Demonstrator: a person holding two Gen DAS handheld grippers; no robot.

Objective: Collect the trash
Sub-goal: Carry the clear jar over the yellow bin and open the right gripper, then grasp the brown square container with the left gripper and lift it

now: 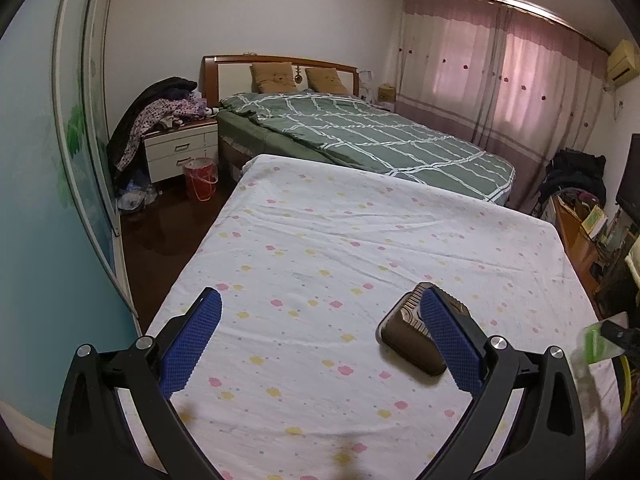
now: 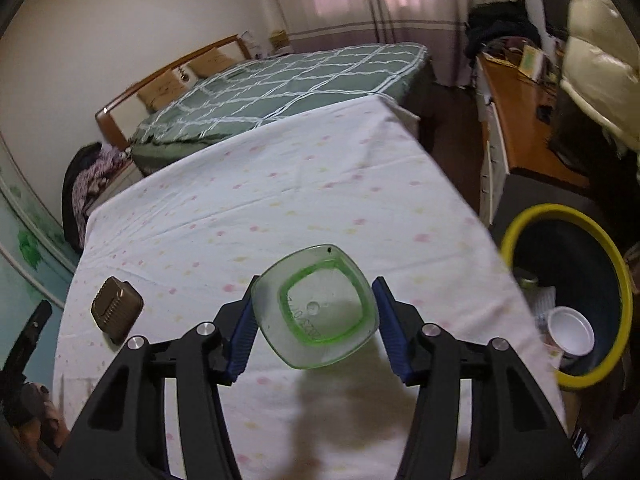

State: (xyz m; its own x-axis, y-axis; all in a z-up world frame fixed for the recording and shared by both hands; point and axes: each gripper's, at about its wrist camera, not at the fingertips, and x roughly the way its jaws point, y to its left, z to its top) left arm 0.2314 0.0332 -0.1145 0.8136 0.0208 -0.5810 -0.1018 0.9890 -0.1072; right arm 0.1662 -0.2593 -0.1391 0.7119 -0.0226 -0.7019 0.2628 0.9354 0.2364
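My right gripper [image 2: 316,320] is shut on a clear plastic bottle with a green band [image 2: 316,308], its square base facing the camera, held above the flowered sheet [image 2: 280,184]. The bottle also shows blurred at the right edge of the left wrist view [image 1: 592,344]. A yellow-rimmed dark trash bin [image 2: 516,232] stands to the right of the table, with a white cup [image 2: 570,332] inside. My left gripper [image 1: 320,340] is open and empty over the sheet [image 1: 320,240]. A brown ribbed box [image 1: 412,340] lies by its right finger; it also shows in the right wrist view [image 2: 117,308].
A green checked bed [image 1: 360,132] lies beyond the table. A white nightstand [image 1: 180,152] piled with clothes and a red bucket [image 1: 202,178] stand at the left. A wooden desk [image 2: 520,120] with clutter runs along the right. A mirrored wardrobe door [image 1: 80,140] is at the left.
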